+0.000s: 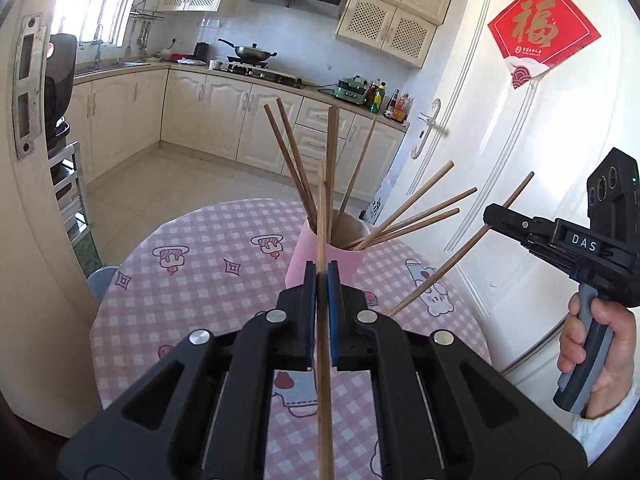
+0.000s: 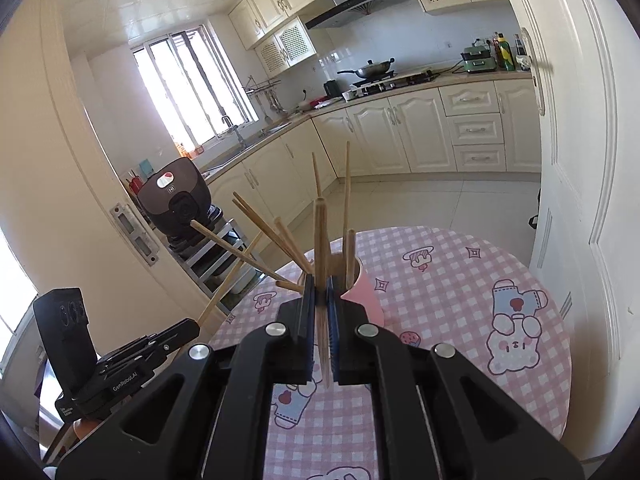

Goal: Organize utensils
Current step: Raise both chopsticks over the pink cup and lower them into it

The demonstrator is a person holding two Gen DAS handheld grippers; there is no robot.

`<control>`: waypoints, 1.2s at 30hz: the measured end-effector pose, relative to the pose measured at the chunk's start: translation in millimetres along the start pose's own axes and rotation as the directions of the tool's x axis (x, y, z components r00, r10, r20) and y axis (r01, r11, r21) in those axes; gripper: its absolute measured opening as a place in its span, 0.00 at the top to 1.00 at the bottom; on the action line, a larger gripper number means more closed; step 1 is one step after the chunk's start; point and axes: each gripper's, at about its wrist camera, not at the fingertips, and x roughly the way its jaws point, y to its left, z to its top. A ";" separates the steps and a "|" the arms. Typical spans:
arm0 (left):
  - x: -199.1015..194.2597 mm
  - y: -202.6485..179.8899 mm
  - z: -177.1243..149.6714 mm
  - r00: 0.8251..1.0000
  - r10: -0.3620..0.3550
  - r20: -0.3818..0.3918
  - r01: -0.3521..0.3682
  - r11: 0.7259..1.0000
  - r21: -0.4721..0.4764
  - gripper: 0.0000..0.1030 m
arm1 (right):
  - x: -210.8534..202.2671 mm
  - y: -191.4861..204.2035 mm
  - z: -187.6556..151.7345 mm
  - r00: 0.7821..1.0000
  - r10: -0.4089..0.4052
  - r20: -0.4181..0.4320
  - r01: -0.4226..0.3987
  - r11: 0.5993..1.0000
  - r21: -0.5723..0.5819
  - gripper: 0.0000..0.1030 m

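Chopsticks (image 1: 404, 222), thin light wood, fan out of the pink cup (image 1: 326, 262) just ahead of your left gripper (image 1: 322, 280); each gripper, also the right gripper (image 2: 320, 292), is closed on one chopstick.

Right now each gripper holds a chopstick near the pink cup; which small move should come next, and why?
Probably lower the left gripper so its chopstick slides into the pink cup. The jaws are shut on it, it stands almost upright, and the cup's mouth lies just beyond. The right gripper can follow with its chopstick.
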 end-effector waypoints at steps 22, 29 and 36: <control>-38.7 -30.6 10.4 0.949 -0.200 0.242 0.182 0.979 0.096 0.95 | 25.9 60.7 22.7 0.999 0.034 0.041 -0.028 0.992 -0.126 0.96; -10.4 -39.9 31.2 0.944 -0.241 0.224 0.217 0.968 0.123 0.95 | 25.0 64.1 50.8 0.994 0.039 0.103 -0.025 0.992 -0.126 0.96; 22.8 -43.7 57.1 0.935 -0.259 0.243 0.233 0.964 0.128 0.95 | 29.7 65.4 74.5 0.987 -0.009 0.160 0.037 0.985 -0.167 0.96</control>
